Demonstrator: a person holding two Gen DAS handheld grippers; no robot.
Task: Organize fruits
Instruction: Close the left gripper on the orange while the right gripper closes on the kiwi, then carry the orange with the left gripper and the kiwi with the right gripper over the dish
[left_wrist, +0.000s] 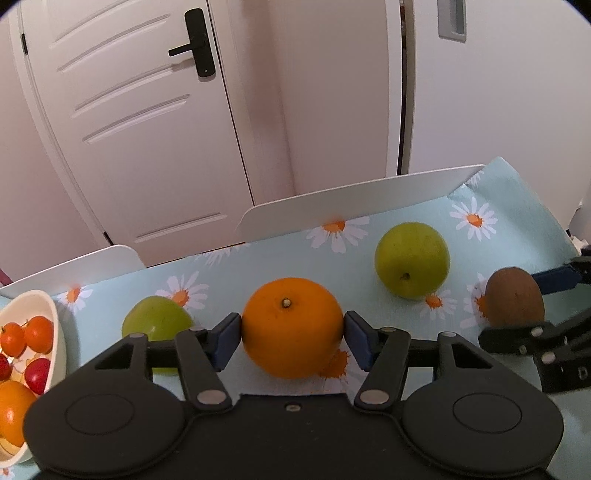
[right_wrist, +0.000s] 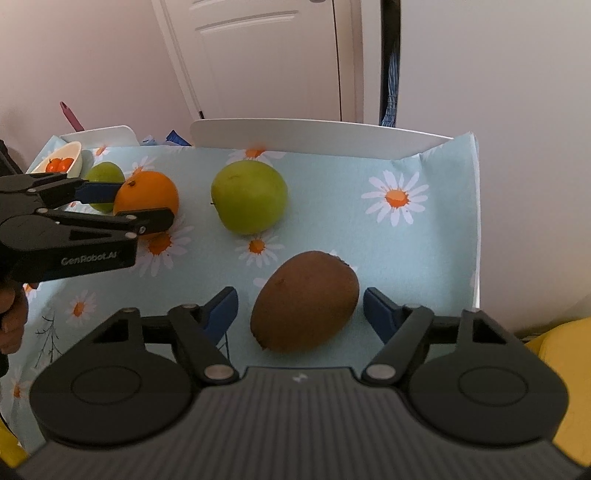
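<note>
Left tongs (left_wrist: 293, 332) pinching orange (left_wrist: 291, 326), right tongs (right_wrist: 300, 314) spread around kiwi (right_wrist: 304, 301), not touching

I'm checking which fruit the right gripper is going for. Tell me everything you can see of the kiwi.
The kiwi is a brown, egg-shaped fruit with dull, fuzzy-looking skin, whole and unpeeled. It lies on its side, tilted, on the pale blue daisy-print cloth near the table's right end. It sits between the blue-padded fingers of the right gripper. Small gaps show on both sides, so the pads do not seem to press it yet. The bigger green apple lies beyond it, apart.
</note>
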